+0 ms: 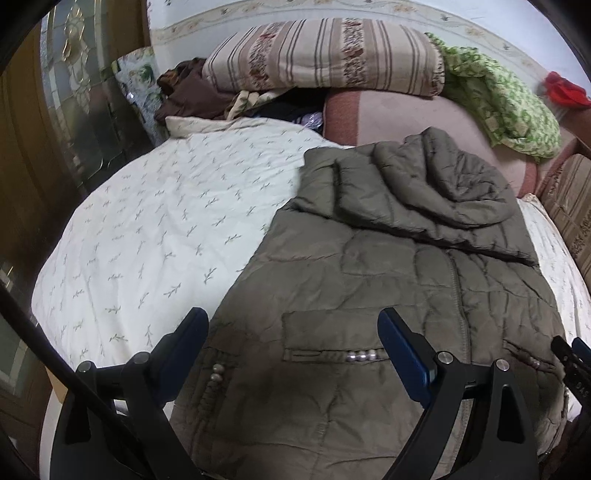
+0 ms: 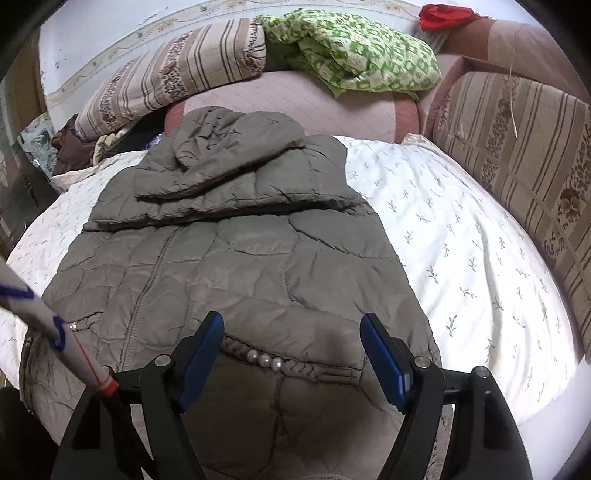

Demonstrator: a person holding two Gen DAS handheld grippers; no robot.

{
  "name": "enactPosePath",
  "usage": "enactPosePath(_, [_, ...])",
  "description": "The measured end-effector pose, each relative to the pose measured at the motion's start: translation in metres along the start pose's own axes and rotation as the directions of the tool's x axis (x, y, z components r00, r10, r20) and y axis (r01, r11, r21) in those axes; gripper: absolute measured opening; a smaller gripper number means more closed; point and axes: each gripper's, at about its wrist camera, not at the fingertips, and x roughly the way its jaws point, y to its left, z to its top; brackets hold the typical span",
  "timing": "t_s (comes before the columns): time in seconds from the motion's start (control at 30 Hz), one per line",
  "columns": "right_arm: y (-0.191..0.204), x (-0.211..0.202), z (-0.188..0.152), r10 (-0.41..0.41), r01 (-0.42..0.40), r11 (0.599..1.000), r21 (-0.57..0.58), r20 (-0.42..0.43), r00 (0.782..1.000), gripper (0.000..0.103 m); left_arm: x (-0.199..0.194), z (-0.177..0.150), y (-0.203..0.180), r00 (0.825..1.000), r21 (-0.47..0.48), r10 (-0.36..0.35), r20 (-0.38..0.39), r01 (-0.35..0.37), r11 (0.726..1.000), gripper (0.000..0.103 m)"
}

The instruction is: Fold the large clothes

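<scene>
Bed [image 1: 122,236] fills both views, covered by a white quilt [image 2: 461,236] printed with small grey-green sprigs. Olive-grey padded jacket [image 1: 369,280] lies flat on the quilt, front up, hem toward the cameras, zip [image 2: 147,280] closed down the middle, hood [image 2: 236,136] folded down over the collar end at the far side. At the head of the bed a striped, flower-banded folded quilt [image 1: 321,55], with a green-and-cream patterned blanket [image 2: 354,55] bunched just beside it, both resting on a pinkish cover [image 2: 295,99]; a second striped bolster [image 2: 517,147] runs along the right edge of the bed in the right wrist view. Dark brown clothing [image 1: 188,92] heaped at the far left corner; a red item [image 2: 443,14] at the far right. Left tool [image 1: 293,325] hangs over the jacket's lower left front, blue pads set wide, nothing between them but the pocket below. Right tool [image 2: 291,328] hangs over the lower right front, also set wide, gripping nothing. Each pocket opening is trimmed with 3 pearl beads [image 2: 264,360], the right pocket's set lying directly below the right tool's gap.
</scene>
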Motion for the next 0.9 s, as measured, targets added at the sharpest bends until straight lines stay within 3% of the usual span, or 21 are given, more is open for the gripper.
enactPosePath(0.27, [-0.003, 0.012, 0.002, 0.004, -0.003, 1.0, 0.005, -0.048, 0.999, 0.08, 0.023, 0.001, 0.018, 0.999, 0.028, -0.009, -0.047, 0.01, 1.0, 0.092])
enactPosePath(0.4, [-0.044, 0.009, 0.017, 0.117, -0.109, 0.987, 0.121, -0.063, 0.991, 0.08, 0.042, 0.018, 0.053, 0.989, 0.041, -0.101, -0.11, 0.106, 0.994, 0.092])
enactPosePath(0.53, [-0.098, 0.018, 0.021, 0.099, -0.07, 0.972, 0.224, -0.12, 0.988, 0.082, 0.071, 0.022, 0.091, 0.973, -0.006, -0.145, -0.182, 0.147, 0.989, 0.092])
enactPosePath(0.6, [-0.122, 0.024, 0.013, 0.08, -0.035, 0.961, 0.273, -0.156, 0.984, 0.082, 0.089, 0.018, 0.106, 0.952, -0.056, -0.187, -0.242, 0.178, 0.982, 0.092])
enactPosePath(0.7, [-0.147, 0.033, 0.0, 0.099, -0.031, 0.942, 0.333, -0.188, 0.977, 0.082, 0.116, 0.003, 0.125, 0.893, -0.201, -0.318, -0.318, 0.264, 0.943, 0.092])
enactPosePath(0.73, [-0.157, 0.038, -0.009, 0.151, -0.067, 0.923, 0.379, -0.197, 0.969, 0.082, 0.124, -0.005, 0.129, 0.859, -0.271, -0.389, -0.332, 0.308, 0.912, 0.092])
enactPosePath(0.77, [-0.164, 0.044, -0.016, 0.209, -0.106, 0.897, 0.429, -0.202, 0.957, 0.082, 0.128, -0.011, 0.131, 0.837, -0.313, -0.436, -0.332, 0.338, 0.888, 0.092])
enactPosePath(0.83, [-0.176, 0.052, -0.029, 0.325, -0.182, 0.83, 0.528, -0.191, 0.926, 0.082, 0.124, -0.019, 0.133, 0.831, -0.332, -0.471, -0.297, 0.372, 0.867, 0.092])
enactPosePath(0.9, [-0.18, 0.046, -0.034, 0.348, -0.215, 0.81, 0.546, -0.152, 0.925, 0.082, 0.118, -0.025, 0.132, 0.783, -0.365, -0.551, -0.288, 0.442, 0.819, 0.092])
